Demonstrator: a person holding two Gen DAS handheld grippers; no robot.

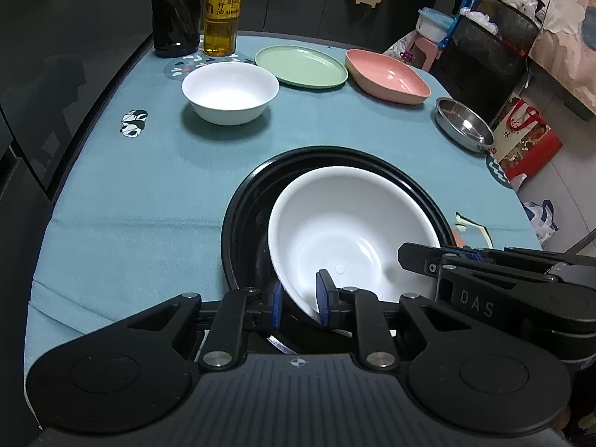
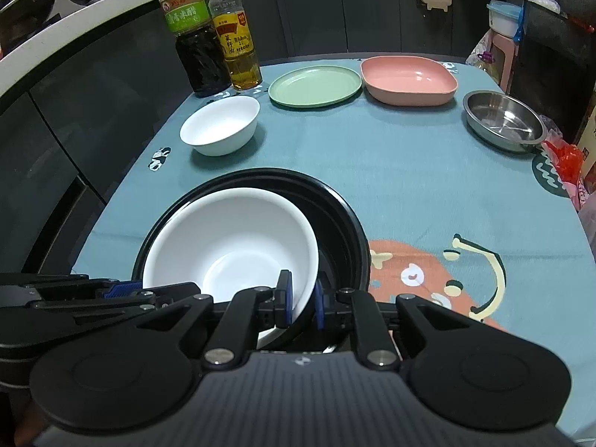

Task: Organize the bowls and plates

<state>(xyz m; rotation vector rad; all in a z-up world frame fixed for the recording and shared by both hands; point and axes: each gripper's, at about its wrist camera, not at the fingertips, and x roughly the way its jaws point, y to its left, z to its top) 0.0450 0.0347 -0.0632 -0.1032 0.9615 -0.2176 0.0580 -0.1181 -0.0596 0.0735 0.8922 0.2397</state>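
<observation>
The left gripper point(image 1: 300, 303) is clamped on the near rim of the large white bowl point(image 1: 354, 231), one pad inside the wall and one outside. The right gripper point(image 2: 301, 303) is clamped on the same bowl's rim further right. The bowl sits tilted inside the black plate point(image 1: 238, 216) on the blue tablecloth point(image 1: 130, 193). Beyond it stand a small white bowl point(image 1: 230, 91), a green plate point(image 1: 301, 66), a pink dish point(image 1: 387, 76) and a steel bowl point(image 1: 463, 124), all apart. Two bottles point(image 1: 219, 11) stand at the far edge.
</observation>
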